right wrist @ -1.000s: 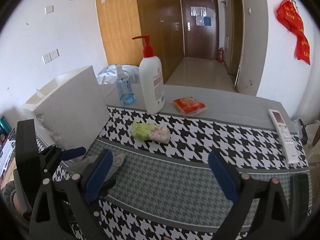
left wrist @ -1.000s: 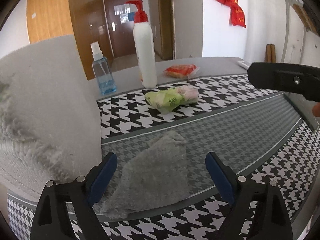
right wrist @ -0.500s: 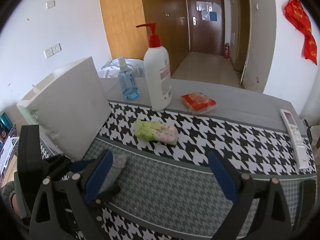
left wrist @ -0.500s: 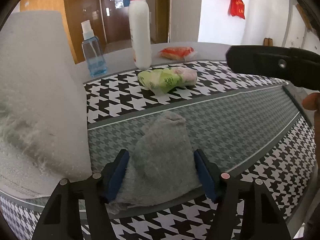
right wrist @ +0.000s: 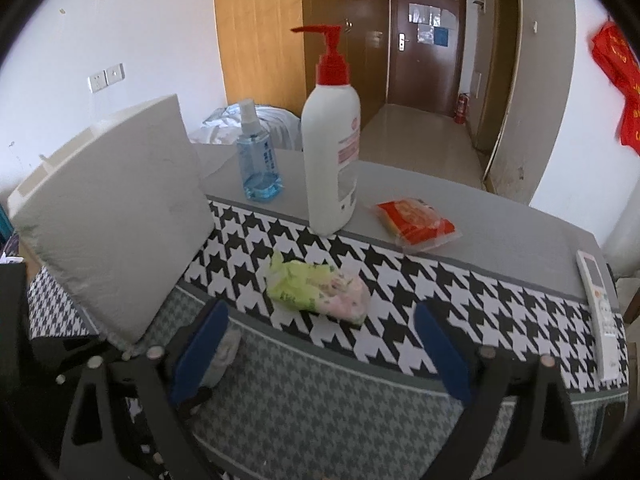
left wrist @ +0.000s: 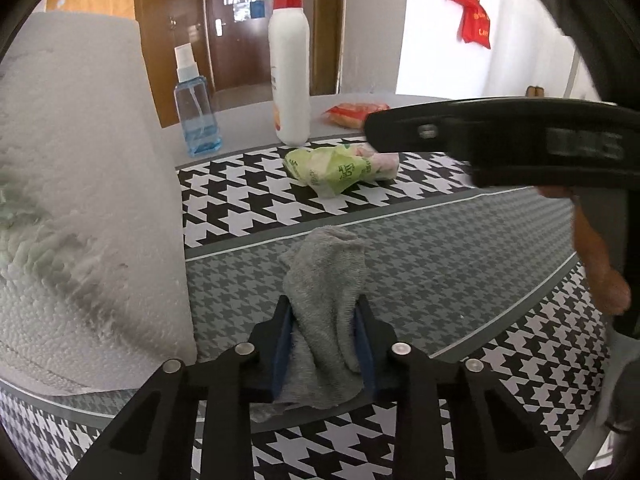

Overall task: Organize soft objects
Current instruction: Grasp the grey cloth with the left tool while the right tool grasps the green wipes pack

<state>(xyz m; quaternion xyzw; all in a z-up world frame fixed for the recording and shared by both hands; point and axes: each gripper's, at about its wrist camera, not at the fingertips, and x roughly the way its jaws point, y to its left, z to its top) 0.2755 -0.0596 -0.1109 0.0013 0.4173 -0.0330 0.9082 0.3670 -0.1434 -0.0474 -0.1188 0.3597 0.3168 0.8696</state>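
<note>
My left gripper [left wrist: 324,344] is shut on a grey fluffy cloth [left wrist: 326,280], bunched between its blue pads on the houndstooth table runner [left wrist: 440,248]. A white foam box [left wrist: 76,184] stands right beside it on the left. A green and pink tissue pack [left wrist: 340,166] lies further back. My right gripper [right wrist: 324,340] is open and empty above the runner, in front of the tissue pack [right wrist: 320,292]. In the right wrist view the cloth [right wrist: 224,354] peeks out behind the left finger, beside the foam box [right wrist: 112,208].
A white pump bottle [right wrist: 330,164], a blue spray bottle [right wrist: 256,160] and an orange snack packet [right wrist: 416,220] stand along the table's back. A white remote [right wrist: 600,312] lies at the right edge. The right gripper's body [left wrist: 500,140] crosses the left wrist view.
My left gripper has moved down over the grey cloth and closed on it, bunching it up. My right gripper has moved forward toward the tissue pack and stays open.
</note>
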